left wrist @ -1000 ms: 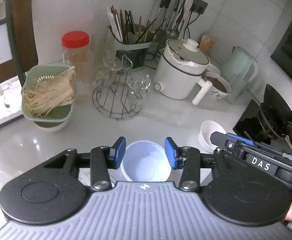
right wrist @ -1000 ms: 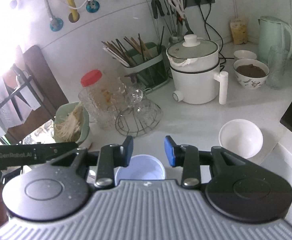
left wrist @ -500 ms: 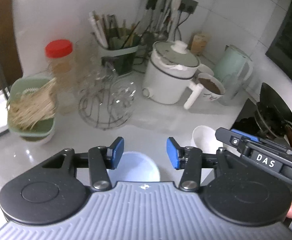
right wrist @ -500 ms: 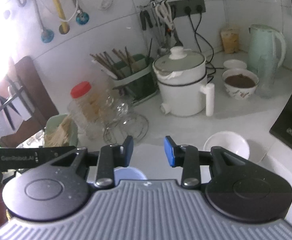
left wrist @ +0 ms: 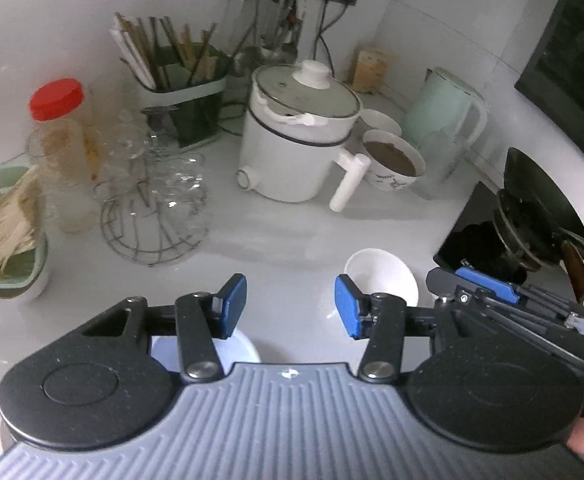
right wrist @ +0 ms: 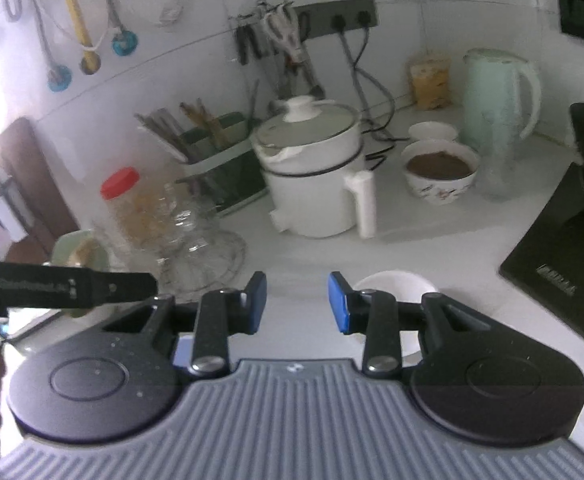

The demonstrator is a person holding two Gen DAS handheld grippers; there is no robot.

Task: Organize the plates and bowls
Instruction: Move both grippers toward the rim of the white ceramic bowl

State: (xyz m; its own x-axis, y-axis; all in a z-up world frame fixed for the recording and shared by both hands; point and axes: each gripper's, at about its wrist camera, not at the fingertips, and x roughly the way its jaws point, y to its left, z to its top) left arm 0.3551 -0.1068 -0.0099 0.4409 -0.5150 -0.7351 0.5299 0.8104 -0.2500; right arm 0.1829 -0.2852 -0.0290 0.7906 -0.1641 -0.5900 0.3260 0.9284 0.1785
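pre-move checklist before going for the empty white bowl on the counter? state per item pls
1. Left gripper empty, pads apart: ok.
2. Right gripper empty, pads apart: ok.
3. Empty white ceramic bowl upright on the white countertop: ok.
4. Either gripper lined up on the bowl: not ok, it sits right of both gaps.
5. Pale blue plastic cup out of the way: cannot tell, mostly hidden under the left gripper.
6. Black stovetop beside the bowl, not touching: ok.

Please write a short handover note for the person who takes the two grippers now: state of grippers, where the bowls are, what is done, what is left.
Left gripper: open, empty.
Right gripper: open, empty.
Pale blue bowl: on the counter, under the left gripper, not gripped.
White bowl: on the counter, just right of both grippers.
Done: no stacking visible yet.
Left: probably gather these bowls together.
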